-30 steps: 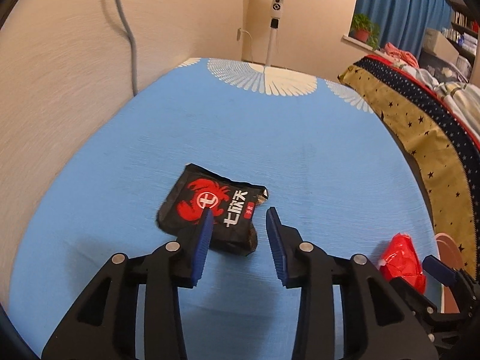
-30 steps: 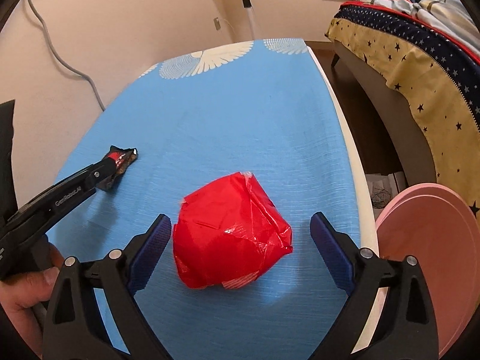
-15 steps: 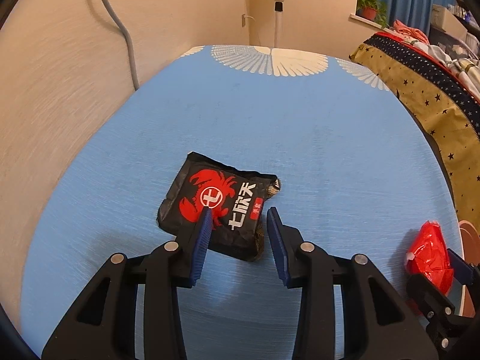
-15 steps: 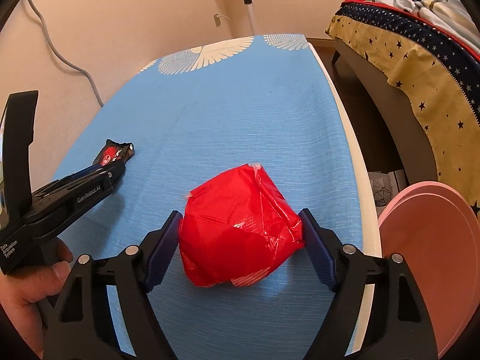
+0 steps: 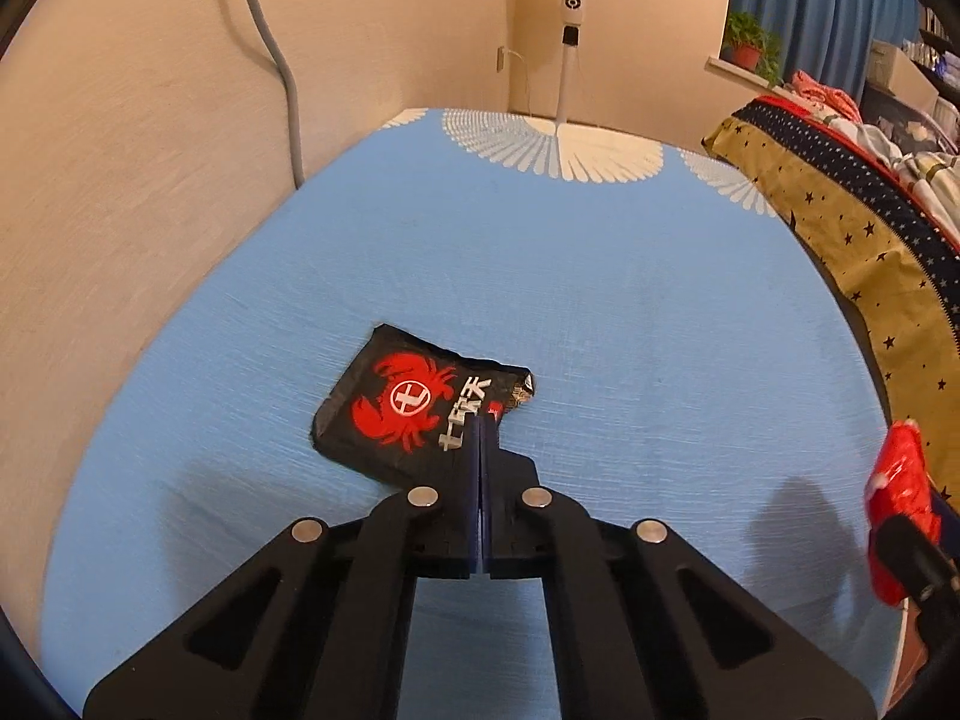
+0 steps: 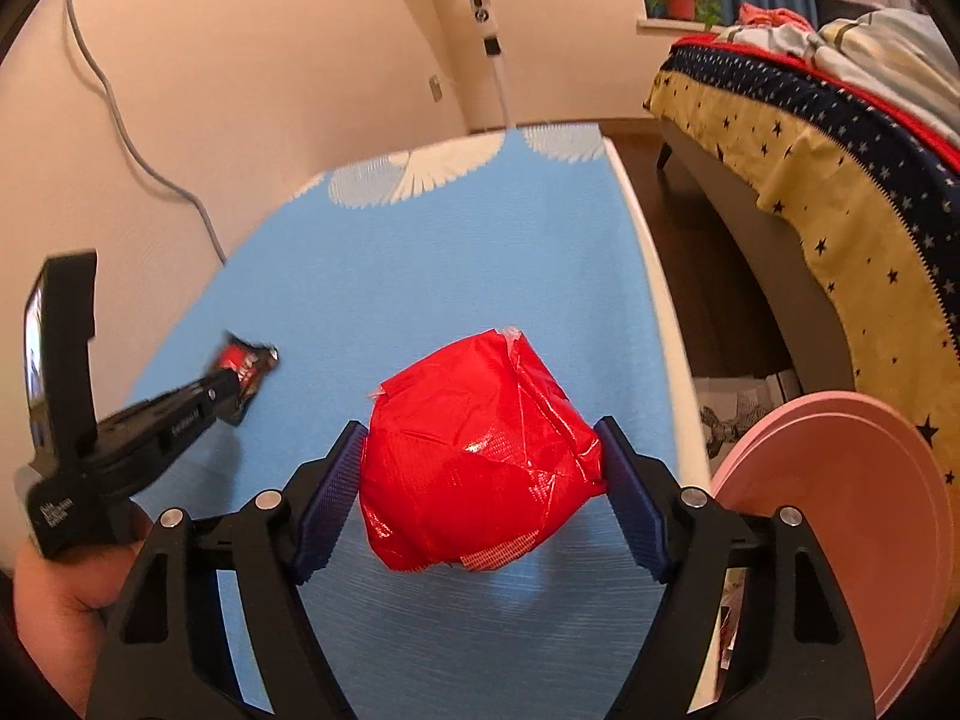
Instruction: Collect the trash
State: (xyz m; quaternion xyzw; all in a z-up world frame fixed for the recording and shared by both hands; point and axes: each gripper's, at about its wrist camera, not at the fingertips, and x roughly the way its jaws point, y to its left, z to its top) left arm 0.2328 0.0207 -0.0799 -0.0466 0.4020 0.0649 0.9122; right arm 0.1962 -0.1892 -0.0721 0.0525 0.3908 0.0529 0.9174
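Trash is caught — left gripper pinches the black wrapper, right gripper squeezes the red ball, mid-frame. The pink bin, lower right, waits.

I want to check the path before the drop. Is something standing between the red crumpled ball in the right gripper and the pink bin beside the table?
Nothing visible does. The red ball sits clamped in the right gripper, and the pink bin is just past the table edge, with open space between them.

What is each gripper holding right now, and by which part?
Left gripper pinches the black wrapper at its near right edge. Right gripper squeezes the red ball across its sides.
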